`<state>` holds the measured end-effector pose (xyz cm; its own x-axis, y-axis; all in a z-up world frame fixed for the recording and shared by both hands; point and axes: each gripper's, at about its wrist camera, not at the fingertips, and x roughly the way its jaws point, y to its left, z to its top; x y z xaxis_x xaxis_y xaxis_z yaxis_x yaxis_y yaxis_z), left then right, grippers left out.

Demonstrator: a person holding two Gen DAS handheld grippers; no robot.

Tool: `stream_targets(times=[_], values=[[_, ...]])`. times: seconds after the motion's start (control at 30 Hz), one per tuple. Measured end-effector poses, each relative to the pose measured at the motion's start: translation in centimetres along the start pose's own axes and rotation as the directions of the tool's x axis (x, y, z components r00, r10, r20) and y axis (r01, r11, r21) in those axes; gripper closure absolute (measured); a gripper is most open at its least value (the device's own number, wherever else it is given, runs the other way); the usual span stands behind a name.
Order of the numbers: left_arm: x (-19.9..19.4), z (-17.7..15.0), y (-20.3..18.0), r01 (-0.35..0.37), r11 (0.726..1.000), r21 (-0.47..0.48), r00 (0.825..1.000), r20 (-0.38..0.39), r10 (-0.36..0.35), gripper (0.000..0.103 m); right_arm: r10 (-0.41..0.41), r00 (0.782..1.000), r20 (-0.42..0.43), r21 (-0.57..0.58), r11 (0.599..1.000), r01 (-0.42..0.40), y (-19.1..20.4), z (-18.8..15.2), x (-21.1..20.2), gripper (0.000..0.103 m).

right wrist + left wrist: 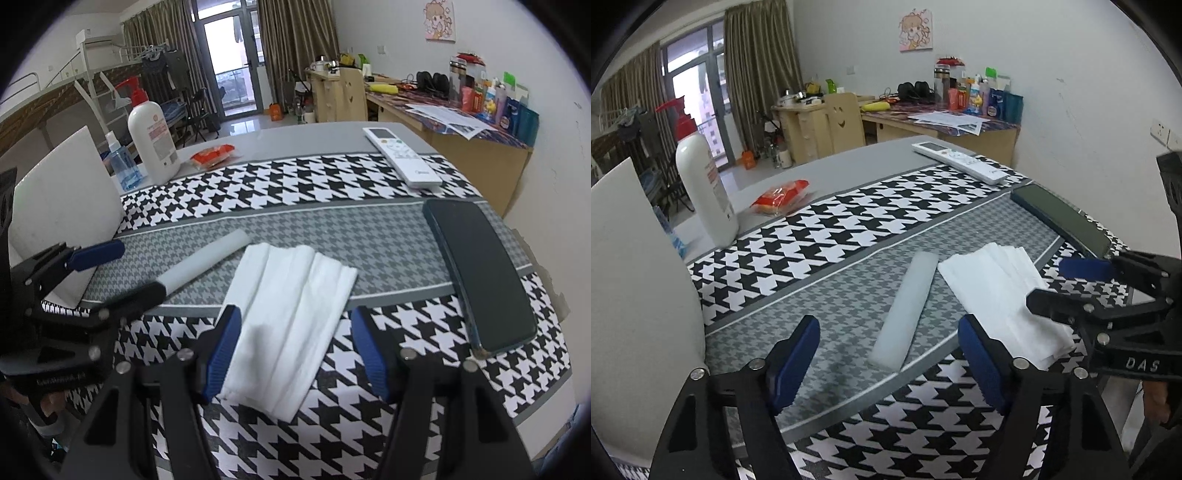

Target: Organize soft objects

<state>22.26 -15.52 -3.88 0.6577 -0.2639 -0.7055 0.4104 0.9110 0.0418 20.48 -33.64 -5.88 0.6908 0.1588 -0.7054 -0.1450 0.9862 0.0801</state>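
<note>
A folded white cloth [291, 317] lies on the houndstooth tablecloth [332, 184]. My right gripper [295, 350] stands open over its near end, with the cloth between the blue pads [221, 354]; the left pad is at the cloth's edge and the right pad is clear of it. Left of the cloth lies a pale grey soft bar [905, 314]. My left gripper [886, 354] is open with the bar's near end between its fingers, a gap on each side. The cloth [997, 295] and the right gripper [1049, 282] show at right in the left wrist view.
A white board [66, 206] leans at the table's left edge. Behind it stand a white pump bottle [153, 144] and a small blue spray bottle [123, 166]. An orange packet [214, 155], a white remote [402, 157] and a dark phone [476, 273] also lie on the table.
</note>
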Motion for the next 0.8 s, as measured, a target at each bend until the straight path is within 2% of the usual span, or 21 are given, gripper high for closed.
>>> stream_targets(times=[0.23, 0.3, 0.4, 0.53, 0.8], values=[[1.5, 0.4, -0.7, 0.031, 0.998, 0.059, 0.999, -0.036, -0.029, 0.031, -0.004, 1.000, -0.005, 0.018, 1.000, 0.004, -0.1, -0.1, 0.1, 0.037], [1.9, 0.4, -0.5, 0.030, 0.998, 0.055, 0.999, -0.042, -0.028, 0.035, -0.009, 1.000, -0.012, 0.015, 1.000, 0.009, -0.1, -0.1, 0.2, 0.037], [2.3, 0.4, -0.3, 0.036, 0.998, 0.046, 0.998, -0.059, -0.034, 0.036, -0.016, 1.000, -0.012, 0.015, 1.000, 0.017, -0.1, -0.1, 0.2, 0.037], [3.1, 0.2, -0.2, 0.054, 0.998, 0.034, 0.995, -0.091, -0.051, 0.046, -0.007, 1.000, -0.008, 0.032, 0.999, 0.007, -0.3, -0.2, 0.2, 0.036], [3.6, 0.0, -0.8, 0.053, 0.997, 0.057, 0.993, -0.111, -0.046, 0.051, -0.003, 1.000, -0.012, 0.033, 0.999, 0.004, -0.3, -0.3, 0.2, 0.036]])
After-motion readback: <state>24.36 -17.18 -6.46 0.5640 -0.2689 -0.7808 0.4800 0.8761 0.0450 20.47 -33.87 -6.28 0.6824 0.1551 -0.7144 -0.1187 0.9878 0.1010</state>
